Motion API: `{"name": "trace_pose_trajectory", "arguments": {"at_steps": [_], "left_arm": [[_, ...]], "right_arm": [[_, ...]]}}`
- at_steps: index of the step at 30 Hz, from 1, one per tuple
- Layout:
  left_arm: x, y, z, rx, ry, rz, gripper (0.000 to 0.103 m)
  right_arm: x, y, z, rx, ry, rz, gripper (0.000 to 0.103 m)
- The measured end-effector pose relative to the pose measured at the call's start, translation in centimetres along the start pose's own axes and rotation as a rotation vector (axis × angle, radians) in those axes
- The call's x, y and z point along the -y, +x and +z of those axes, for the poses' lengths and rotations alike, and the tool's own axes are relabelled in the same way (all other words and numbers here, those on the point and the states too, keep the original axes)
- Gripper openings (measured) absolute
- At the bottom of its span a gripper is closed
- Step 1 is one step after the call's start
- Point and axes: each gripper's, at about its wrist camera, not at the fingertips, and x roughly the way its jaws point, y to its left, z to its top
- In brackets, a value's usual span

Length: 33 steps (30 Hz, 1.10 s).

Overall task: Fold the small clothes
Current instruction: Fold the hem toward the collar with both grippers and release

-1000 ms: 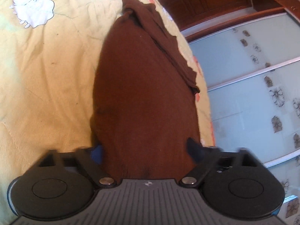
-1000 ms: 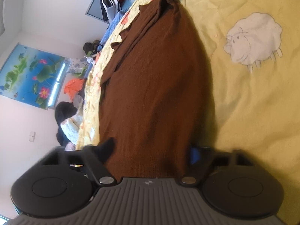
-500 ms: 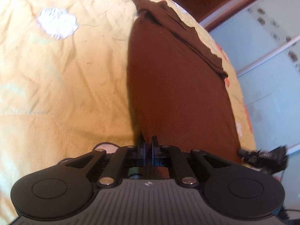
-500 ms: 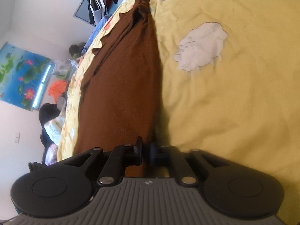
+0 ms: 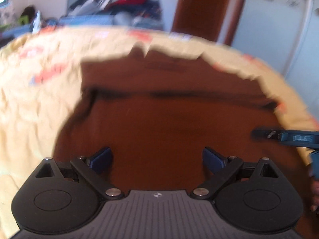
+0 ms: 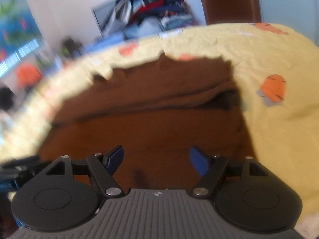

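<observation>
A brown knit garment (image 5: 169, 119) lies folded on the yellow bedspread (image 5: 30, 103), its upper layer ending at a fold line across the middle. It also shows in the right wrist view (image 6: 155, 119). My left gripper (image 5: 156, 158) is open and empty, low over the garment's near part. My right gripper (image 6: 156, 159) is open and empty over the same garment, nearer its right edge. The right gripper's finger shows at the right edge of the left wrist view (image 5: 289, 138). Both views are blurred by motion.
The bedspread (image 6: 279, 129) has orange carrot prints (image 6: 273, 88). Beyond the bed's far edge is a pile of clothes and bags (image 6: 151, 10), a brown wooden door (image 5: 205, 6) and pale sliding panels (image 5: 283, 29).
Both grippers were shut on the garment's edge half a second ago; they have let go, opened wide, and both views have swung round. The garment now lies doubled over.
</observation>
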Motion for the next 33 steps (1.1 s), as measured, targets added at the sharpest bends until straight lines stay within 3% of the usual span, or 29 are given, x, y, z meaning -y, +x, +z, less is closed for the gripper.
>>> {"name": "trace_pose_trajectory", "arguments": {"at_steps": [1, 2, 3, 6, 8, 11, 13, 15, 18, 20, 25, 27, 29, 31, 33], "left_arm": [[0.2, 0.3, -0.6, -0.003, 0.056, 0.046, 0.099], [-0.1, -0.2, -0.9, -0.003, 0.083, 0.041, 0.099], [-0.7, -0.6, -1.2, 0.0, 0.089, 0.04, 0.1], [-2.2, -0.8, -1.3, 0.005, 0.054, 0.046, 0.1], [-1.2, -0.5, -1.1, -0.007, 0.09, 0.086, 0.102], [0.2, -1.6, -1.0, -0.023, 0.09, 0.141, 0.101], [1.2, -3.5, -1.8, -0.013, 0.067, 0.063, 0.102], [2.0, -4.4, -3.3, -0.038, 0.055, 0.0, 0.102], [3.3, -4.7, -5.0, -0.017, 0.145, 0.028, 0.103], [2.3, -5.0, -5.2, -0.026, 0.152, 0.014, 0.103], [0.6, -6.6, -6.1, -0.021, 0.158, 0.023, 0.103], [0.5, -7.6, -6.2, -0.048, 0.11, 0.038, 0.103], [-1.1, -9.1, -6.5, -0.068, -0.01, -0.039, 0.103], [-3.5, -10.9, -7.5, -0.064, -0.15, -0.123, 0.103], [-5.8, -12.1, -8.2, -0.068, -0.278, -0.206, 0.103]], "right_arm": [[-0.8, 0.2, -0.7, 0.052, -0.079, -0.04, 0.085], [-1.2, 0.4, -1.4, 0.054, -0.148, -0.075, 0.087], [-1.4, 0.1, -2.5, 0.065, -0.222, -0.101, 0.097], [1.1, -1.3, -3.3, 0.068, -0.185, -0.112, 0.099], [1.1, -1.4, -3.3, 0.059, -0.211, -0.115, 0.102], [0.6, -1.6, -2.9, 0.039, -0.219, -0.146, 0.097], [-1.2, -2.8, -3.1, 0.041, -0.204, -0.171, 0.095], [-2.4, -4.5, -4.2, 0.067, -0.194, -0.098, 0.103], [-3.5, -4.3, -6.3, -0.004, -0.213, -0.033, 0.103], [-3.8, -4.5, -8.0, 0.036, -0.293, -0.062, 0.103], [-0.7, -7.0, -9.1, 0.033, -0.251, -0.078, 0.103], [-0.5, -7.7, -9.0, -0.002, -0.25, -0.08, 0.103], [0.2, -9.5, -8.6, -0.041, -0.166, -0.058, 0.103], [2.0, -12.1, -9.0, -0.033, -0.037, 0.033, 0.103], [4.8, -13.4, -9.3, -0.091, 0.107, 0.088, 0.103]]}}
